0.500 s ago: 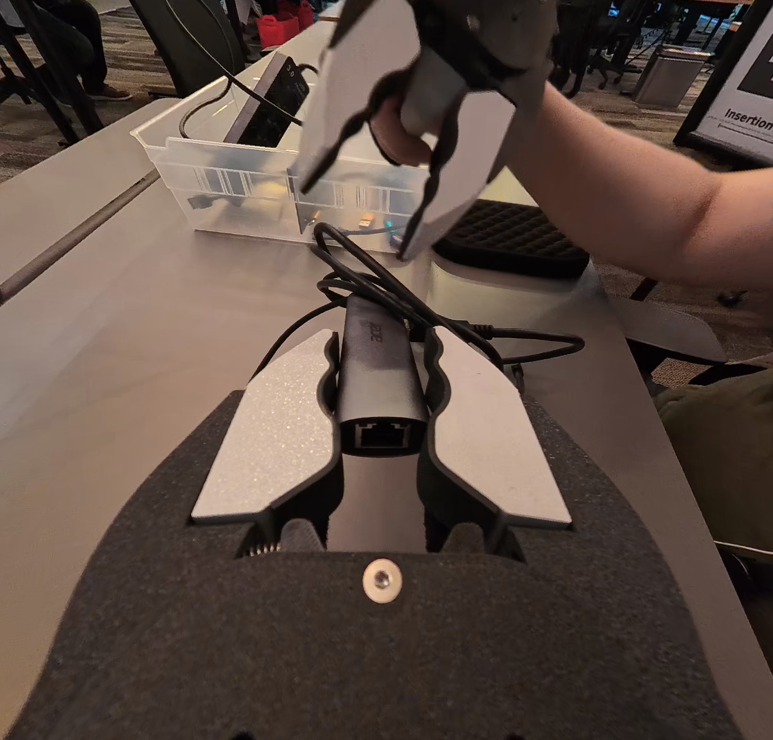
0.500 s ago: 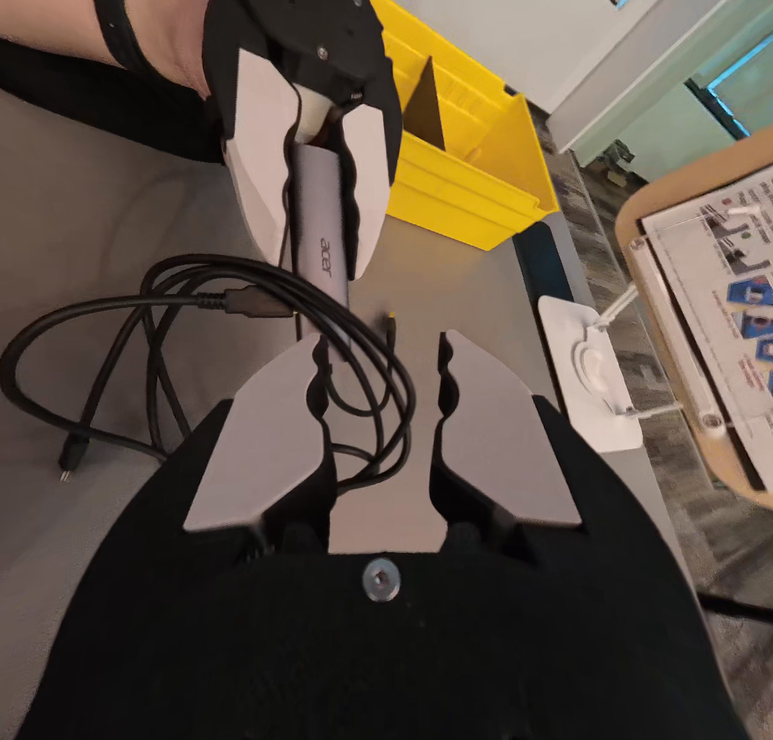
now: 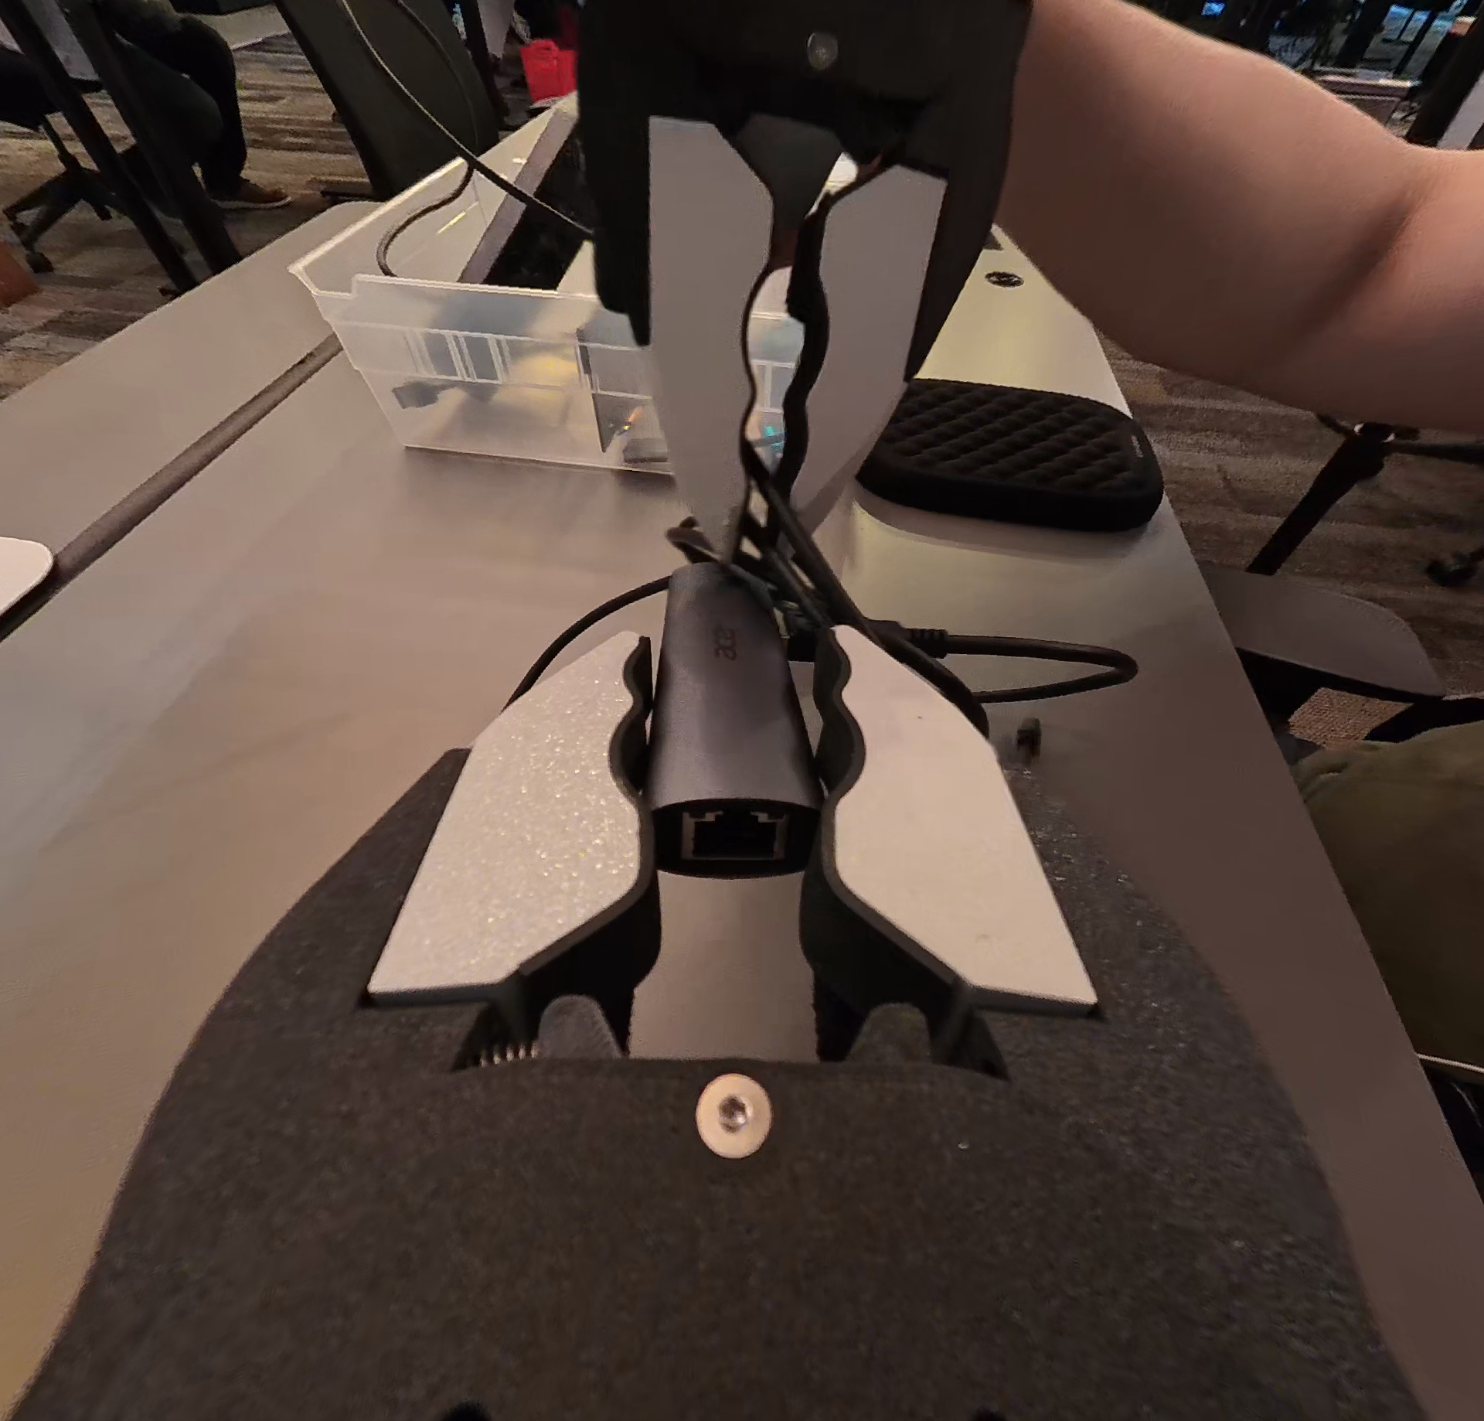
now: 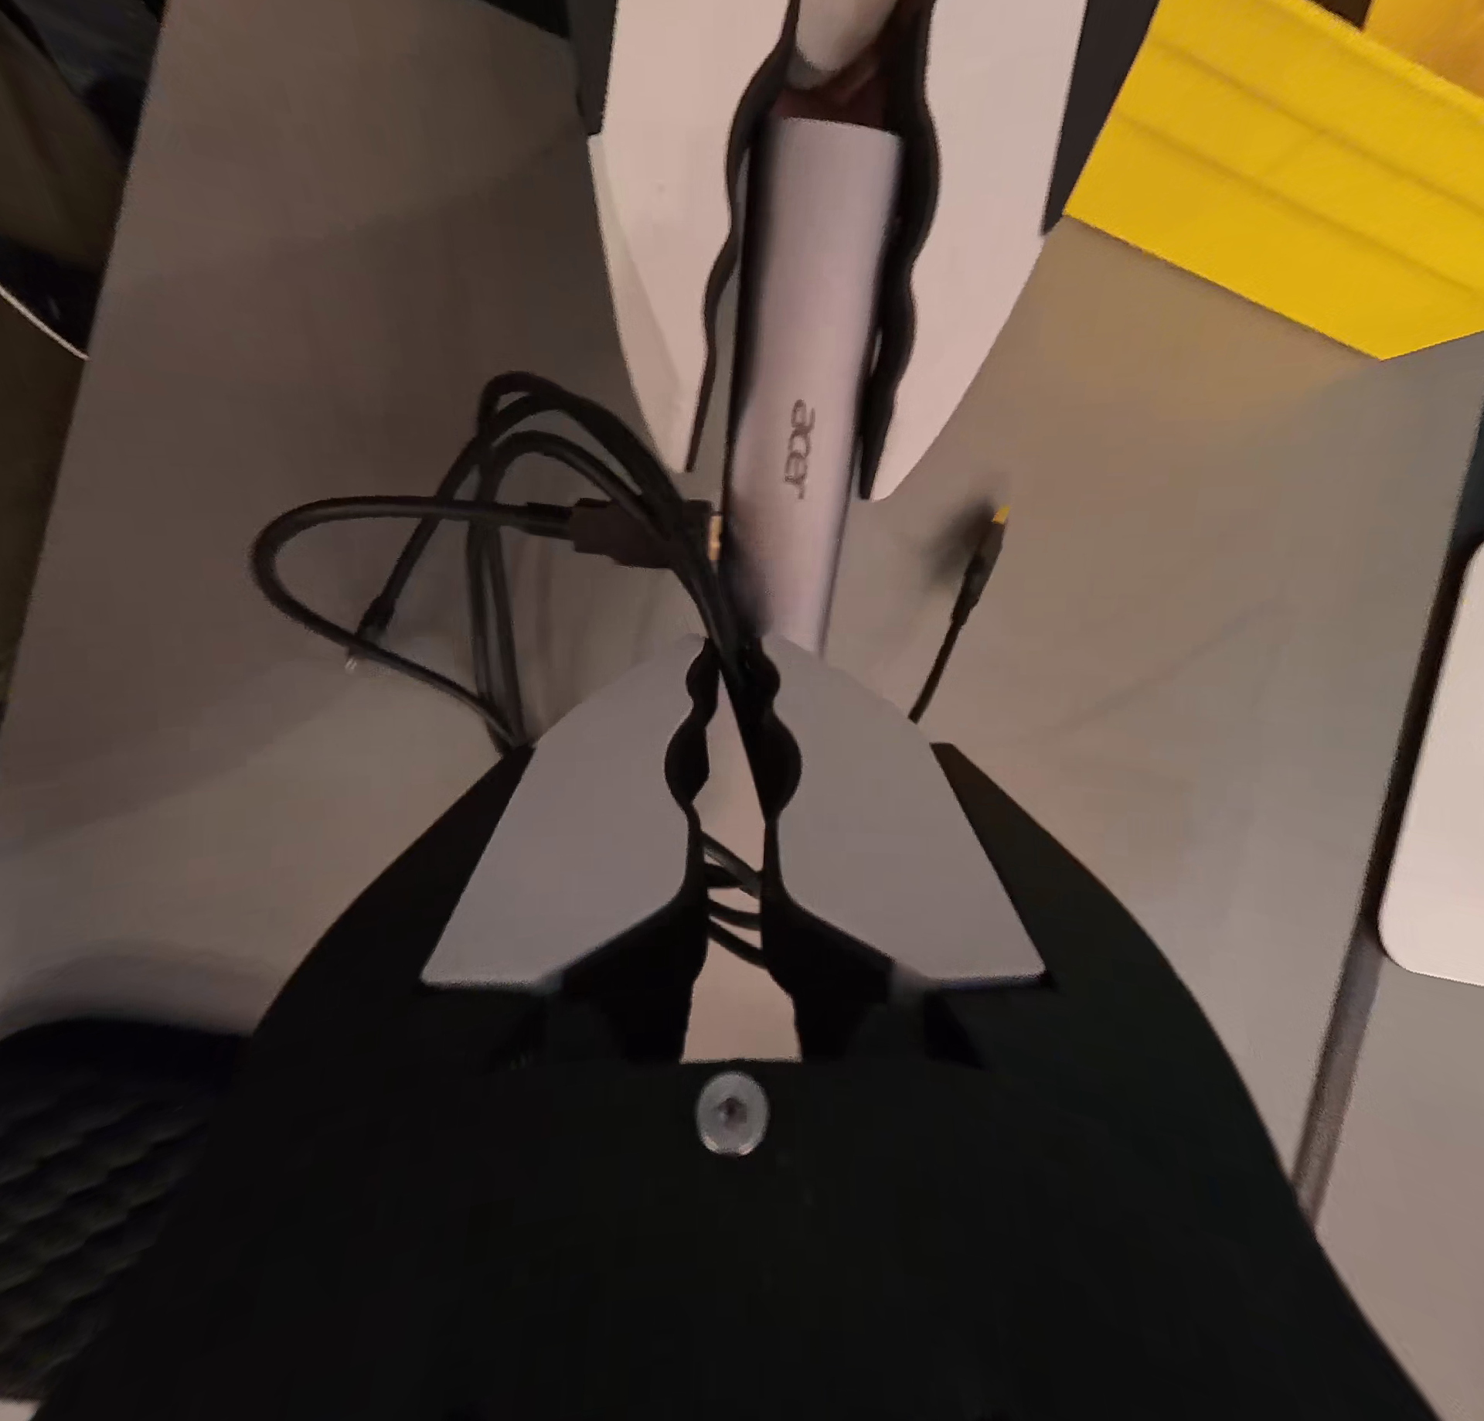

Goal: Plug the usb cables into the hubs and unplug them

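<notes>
Item: hub (image 3: 727, 728), grey, slim, w/ a network port on its near end. Lay on the bench (image 3: 321, 659), clamped lengthwise in the left gripper (image 3: 731, 659); jaws narrow, pressed to both its long sides.

Item: cables (image 3: 1004, 651), black, several, looped on the bench by the hub's far end. One plug (image 4: 618, 539) sat at the hub's side; seated or not, could not tell. One loose plug (image 4: 984, 543) lay on the bench on the hub's other side, apart from it.

Item: right gripper (image 4: 731, 651), pointing down at the hub's far end. Jaws nearly together, w/ cable strands running between them; a firm pinch could not be told, view blurred. In left wrist view the same gripper (image 3: 735, 535) came in from above, tips at the cable bundle, held by a bare forearm (image 3: 1204, 218).

Other, on bench: clear bin (image 3: 482, 370) beyond the hub, w/ a dark flat device leaning in it; black quilted pad (image 3: 1012, 451) just right of the bin; yellow bin (image 4: 1285, 137) past the left gripper in right wrist view; white flat object (image 4: 1437, 820) at that view's right edge.
</notes>
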`<state>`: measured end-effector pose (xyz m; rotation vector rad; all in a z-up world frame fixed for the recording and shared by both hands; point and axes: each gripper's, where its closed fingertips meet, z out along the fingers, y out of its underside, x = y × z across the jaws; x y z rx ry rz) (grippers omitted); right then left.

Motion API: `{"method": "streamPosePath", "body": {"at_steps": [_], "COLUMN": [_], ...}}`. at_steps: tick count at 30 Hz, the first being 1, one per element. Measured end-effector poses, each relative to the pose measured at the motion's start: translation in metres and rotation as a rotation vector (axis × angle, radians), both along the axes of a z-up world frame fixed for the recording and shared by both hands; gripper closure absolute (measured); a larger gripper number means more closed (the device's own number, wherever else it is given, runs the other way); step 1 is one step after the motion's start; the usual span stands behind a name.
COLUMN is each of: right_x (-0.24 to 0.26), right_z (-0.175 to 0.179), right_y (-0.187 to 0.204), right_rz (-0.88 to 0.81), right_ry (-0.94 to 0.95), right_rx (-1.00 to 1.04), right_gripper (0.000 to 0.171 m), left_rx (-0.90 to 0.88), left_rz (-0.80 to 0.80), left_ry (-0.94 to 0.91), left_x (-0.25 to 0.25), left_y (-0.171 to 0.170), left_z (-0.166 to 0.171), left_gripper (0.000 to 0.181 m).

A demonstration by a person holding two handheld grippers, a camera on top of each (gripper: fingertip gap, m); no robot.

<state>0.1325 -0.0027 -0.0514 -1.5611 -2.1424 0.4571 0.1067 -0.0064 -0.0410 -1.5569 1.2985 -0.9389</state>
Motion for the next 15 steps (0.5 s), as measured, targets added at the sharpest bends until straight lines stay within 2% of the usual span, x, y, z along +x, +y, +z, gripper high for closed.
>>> {"method": "streamPosePath", "body": {"at_steps": [6, 11, 15], "right_x": [0.011, 0.013, 0.013], "right_z": [0.004, 0.01, 0.013], "right_y": [-0.015, -0.042, -0.072], "right_rz": [0.005, 0.044, 0.079], "right_ry": [-0.037, -0.014, 0.036], "right_rx": [-0.035, -0.091, -0.263], "right_gripper": [0.165, 0.165, 0.163], "left_rx": [0.022, 0.048, 0.095], "left_rz": [0.063, 0.17, 0.224], "left_ry": [-0.02, -0.097, -0.129], "left_x": [-0.004, -0.017, -0.024], "left_y": [0.009, 0.025, 0.032], "left_z": [0.005, 0.021, 0.03], "left_gripper": [0.143, 0.143, 0.143]}}
